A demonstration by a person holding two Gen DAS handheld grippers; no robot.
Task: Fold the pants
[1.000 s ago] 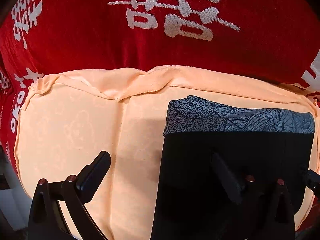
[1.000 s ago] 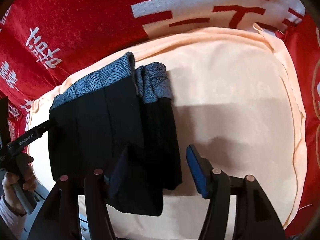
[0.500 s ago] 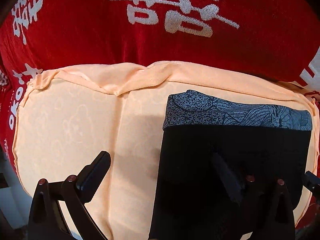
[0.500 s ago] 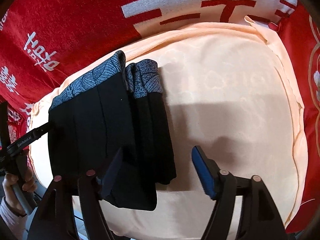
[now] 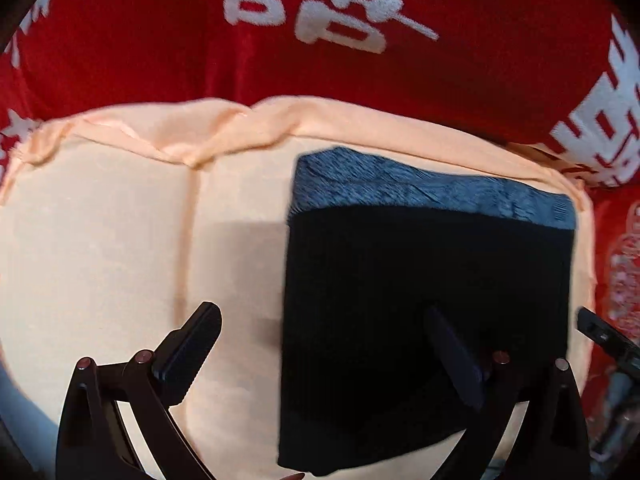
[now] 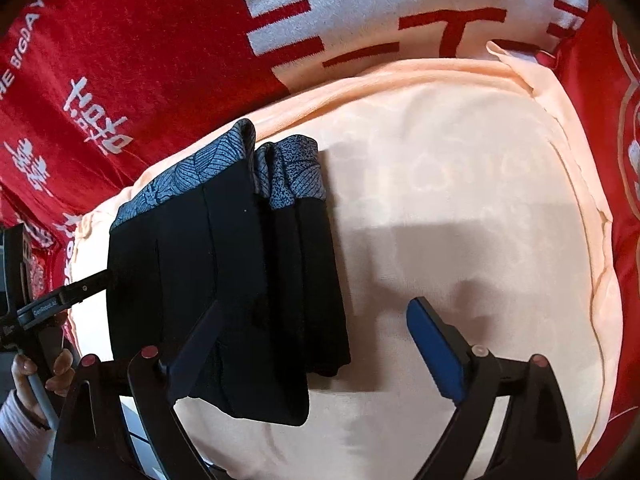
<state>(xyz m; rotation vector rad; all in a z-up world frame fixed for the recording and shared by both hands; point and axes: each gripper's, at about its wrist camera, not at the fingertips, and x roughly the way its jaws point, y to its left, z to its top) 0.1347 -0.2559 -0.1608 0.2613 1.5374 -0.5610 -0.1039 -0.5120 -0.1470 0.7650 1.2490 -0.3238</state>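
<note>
The black pants lie folded into a compact stack on a peach cushion, their grey patterned waistband at the far end. My left gripper is open and empty; its right finger hovers over the pants, its left finger over bare cushion. In the right wrist view the pants sit left of centre, layers stacked with the waistband up. My right gripper is open and empty, its left finger over the pants' near end. The left gripper's tip shows at the pants' left side.
The cushion rests on a red blanket with white characters that surrounds it on the far side and both sides. A hand holds the left gripper's handle at the lower left of the right wrist view.
Both grippers have drawn back a little from the folded pants, which now show more of the near edge. The pants have stayed in place. Both jaws remain open.
</note>
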